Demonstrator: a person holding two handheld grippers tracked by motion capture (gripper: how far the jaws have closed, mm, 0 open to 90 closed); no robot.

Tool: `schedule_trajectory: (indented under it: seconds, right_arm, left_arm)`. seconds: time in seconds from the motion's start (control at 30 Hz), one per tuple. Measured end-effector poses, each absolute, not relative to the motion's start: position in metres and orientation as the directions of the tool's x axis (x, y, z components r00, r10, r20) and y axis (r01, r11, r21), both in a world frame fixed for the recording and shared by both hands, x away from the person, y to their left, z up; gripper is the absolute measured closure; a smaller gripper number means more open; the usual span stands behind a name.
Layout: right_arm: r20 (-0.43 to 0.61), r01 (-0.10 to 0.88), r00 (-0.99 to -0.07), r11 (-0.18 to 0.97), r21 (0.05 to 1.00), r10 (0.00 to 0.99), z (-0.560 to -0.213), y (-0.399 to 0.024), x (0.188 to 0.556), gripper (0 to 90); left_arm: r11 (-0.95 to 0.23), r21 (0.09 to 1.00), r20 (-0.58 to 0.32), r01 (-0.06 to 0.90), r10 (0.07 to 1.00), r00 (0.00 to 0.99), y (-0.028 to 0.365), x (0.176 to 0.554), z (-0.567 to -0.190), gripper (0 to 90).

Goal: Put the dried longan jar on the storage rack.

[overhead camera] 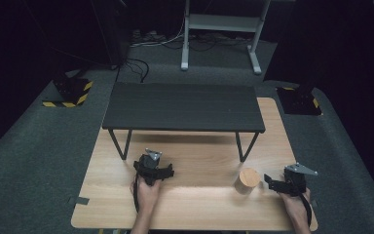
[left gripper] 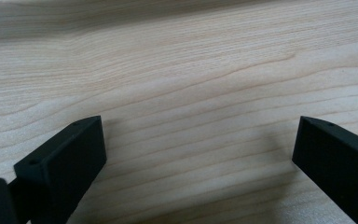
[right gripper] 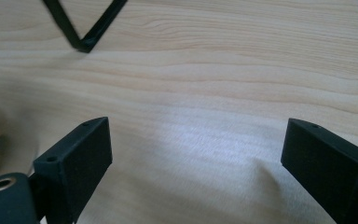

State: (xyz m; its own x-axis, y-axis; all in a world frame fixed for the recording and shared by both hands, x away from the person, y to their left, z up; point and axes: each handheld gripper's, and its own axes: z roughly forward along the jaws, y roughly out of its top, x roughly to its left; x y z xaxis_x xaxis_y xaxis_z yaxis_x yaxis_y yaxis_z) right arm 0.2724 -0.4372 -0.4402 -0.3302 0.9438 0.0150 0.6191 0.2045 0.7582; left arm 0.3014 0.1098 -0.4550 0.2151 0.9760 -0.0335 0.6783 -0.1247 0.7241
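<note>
We see a light wooden table (overhead camera: 195, 195) with a low black shelf (overhead camera: 182, 106) on thin V-shaped legs across its far half. A short wooden cylinder (overhead camera: 247, 180) stands upright near the front right, its axis vertical and round face up, just left of the right gripper (overhead camera: 271, 183). Nothing sits between them. Both the right and the left gripper (overhead camera: 152, 157) have jaws spread wide over bare wood.

Grey carpet floor (overhead camera: 34, 161), dark walls, white desk frame (overhead camera: 221, 34) (rear)
</note>
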Motion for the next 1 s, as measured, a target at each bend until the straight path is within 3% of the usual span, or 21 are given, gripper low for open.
schedule_trajectory:
  seconds: [0.63, 1.0]
  right_arm:
    - [0.039, 0.576, -0.511, 0.308, 0.757, 0.859, -0.428, -0.436, 0.227, 8.0]
    - [0.036, 0.535, -0.596, 0.363, 0.763, 0.802, -0.425, -0.413, 0.228, 8.0]
  left_arm:
    - [-0.127, 0.724, -0.030, 0.678, 0.976, 0.215, 0.109, 0.301, -0.455, 2.7]
    - [-0.125, 0.724, -0.034, 0.678, 0.976, 0.216, 0.110, 0.301, -0.455, 2.7]
